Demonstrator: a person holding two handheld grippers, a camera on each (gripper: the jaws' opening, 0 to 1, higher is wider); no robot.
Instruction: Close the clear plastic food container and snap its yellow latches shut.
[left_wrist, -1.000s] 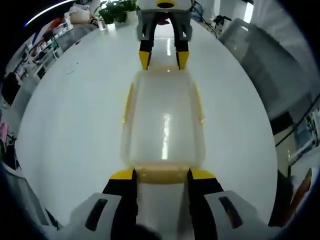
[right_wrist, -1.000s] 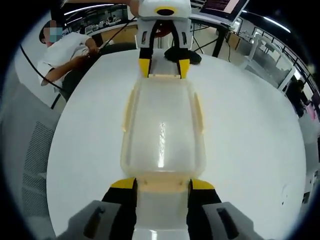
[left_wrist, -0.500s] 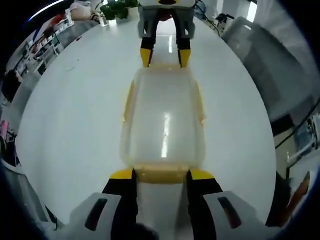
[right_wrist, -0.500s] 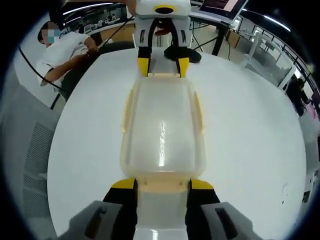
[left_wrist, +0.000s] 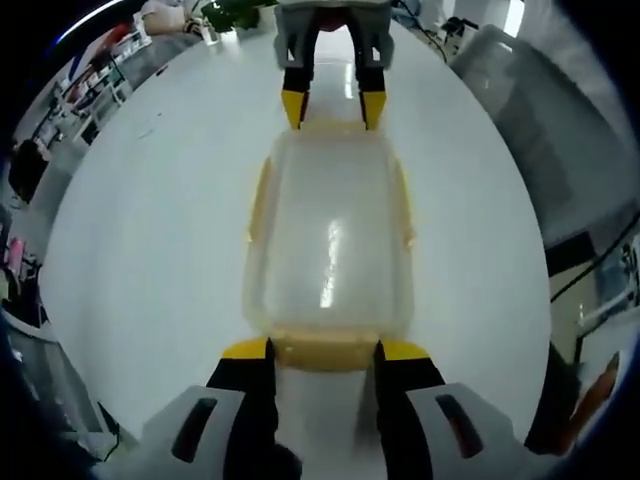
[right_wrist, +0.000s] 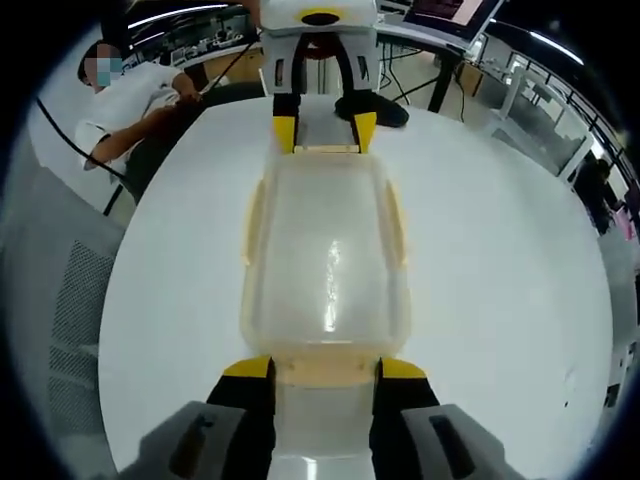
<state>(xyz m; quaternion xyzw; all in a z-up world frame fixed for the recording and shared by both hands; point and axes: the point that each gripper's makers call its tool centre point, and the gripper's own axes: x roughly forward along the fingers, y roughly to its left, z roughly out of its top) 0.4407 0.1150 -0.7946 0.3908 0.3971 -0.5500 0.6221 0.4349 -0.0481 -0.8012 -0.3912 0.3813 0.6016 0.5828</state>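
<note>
Left gripper view: the left gripper (left_wrist: 323, 352) is seen with its two yellow-tipped jaws spread apart, one on either side of a yellow end latch (left_wrist: 323, 350) of the clear plastic food container (left_wrist: 328, 240). The container is laid lengthwise straight ahead of the jaws on a white table (left_wrist: 150, 230), with its lid on. Whether the jaw tips actually press on the latch cannot be told. Yellow side latches (left_wrist: 258, 200) are seen folded along both long edges. At the far end of the container, the right gripper (left_wrist: 332, 108) is faced toward the camera, its jaws also spread, with the tips set at the two corners of the far end latch. A green plant (left_wrist: 232, 12) is glimpsed beyond the far table edge.

Right gripper view: the same arrangement is shown from the opposite end. The right gripper (right_wrist: 321, 368) is held with jaws spread around the near latch (right_wrist: 322, 371), the container (right_wrist: 325, 255) is stretched ahead between them, and the left gripper (right_wrist: 322, 130) is met at the far latch. A seated person (right_wrist: 135, 95) in a white top is seen beyond the table (right_wrist: 500, 260), to the left of the jaws.
</note>
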